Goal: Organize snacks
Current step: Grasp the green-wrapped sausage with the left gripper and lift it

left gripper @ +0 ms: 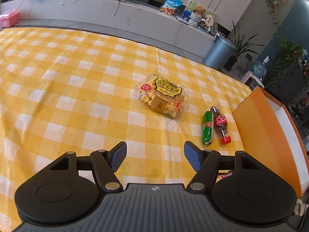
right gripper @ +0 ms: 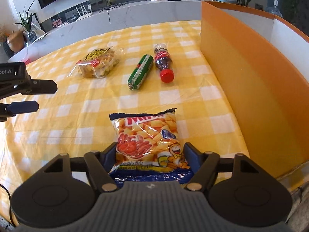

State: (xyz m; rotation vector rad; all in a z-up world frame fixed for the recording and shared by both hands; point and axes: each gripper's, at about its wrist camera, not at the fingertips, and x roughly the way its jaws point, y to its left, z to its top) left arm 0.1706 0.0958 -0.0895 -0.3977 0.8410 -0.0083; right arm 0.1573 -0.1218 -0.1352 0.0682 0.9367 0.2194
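My right gripper (right gripper: 150, 151) is shut on the near end of a crisps bag (right gripper: 146, 133), orange and blue with a crab picture, which lies on the yellow checked tablecloth (right gripper: 77, 135). Beyond it lie a clear pack of pastries (right gripper: 98, 63), a green sausage (right gripper: 141, 71) and a small cola bottle (right gripper: 163, 63) with a red cap. My left gripper (left gripper: 155, 151) hangs open over bare cloth with nothing between its fingers. From there the pastry pack (left gripper: 161, 98) is ahead, and the sausage (left gripper: 208, 128) and bottle (left gripper: 220, 123) lie to its right. The left gripper (right gripper: 38, 96) also shows at the left edge of the right wrist view.
A tall orange box (right gripper: 251, 77) with a white inside stands along the right side of the table; its wall (left gripper: 260, 127) is close to the bottle. Behind the table runs a white marble counter (left gripper: 115, 13) with a router, snack bags and a teddy bear. A grey bin (left gripper: 219, 52) stands on the floor.
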